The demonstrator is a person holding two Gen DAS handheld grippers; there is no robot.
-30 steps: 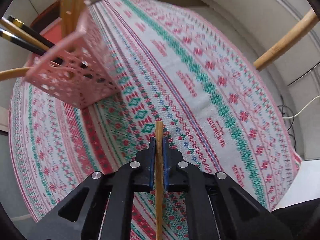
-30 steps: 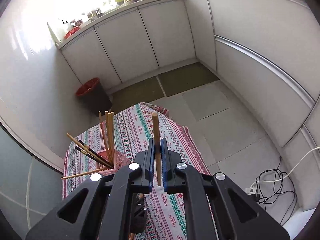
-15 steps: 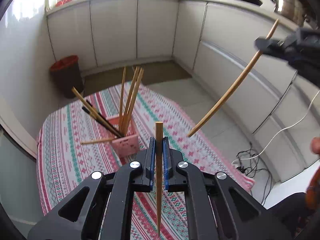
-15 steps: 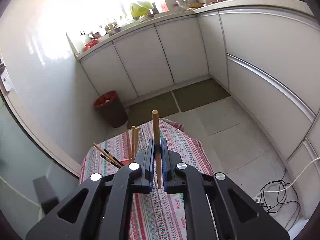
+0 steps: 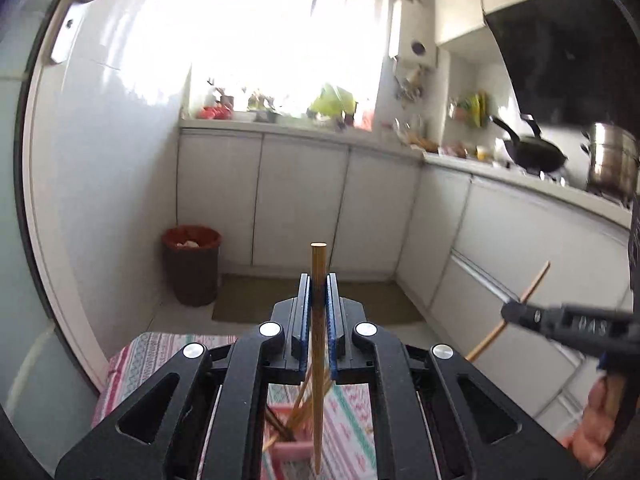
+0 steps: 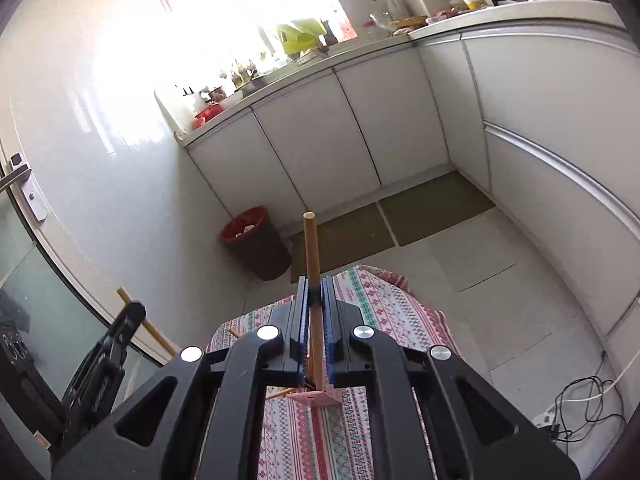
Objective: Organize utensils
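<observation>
My left gripper [image 5: 319, 284] is shut on a wooden chopstick [image 5: 318, 264] that stands upright between the pads. My right gripper [image 6: 315, 286] is shut on another wooden chopstick [image 6: 311, 244]. Both are held high above the table. The pink perforated holder [image 5: 292, 446] with several chopsticks sits below on the patterned tablecloth [image 5: 156, 356]; it is mostly hidden behind the left gripper body. It also shows in the right wrist view [image 6: 316, 396]. The right gripper [image 5: 516, 312] shows at the right of the left wrist view, and the left gripper [image 6: 128, 316] at the left of the right wrist view.
A red-lined bin [image 5: 191, 264] stands on the floor by white cabinets [image 5: 300, 204]. A wok [image 5: 536, 156] and a steel pot [image 5: 612, 164] sit on the counter. Cables [image 6: 580, 404] lie on the floor at the right. A glass door [image 6: 24, 264] is at the left.
Both grippers have risen and tilted up, away from the table, each still gripping its chopstick. The holder has dropped low in both views.
</observation>
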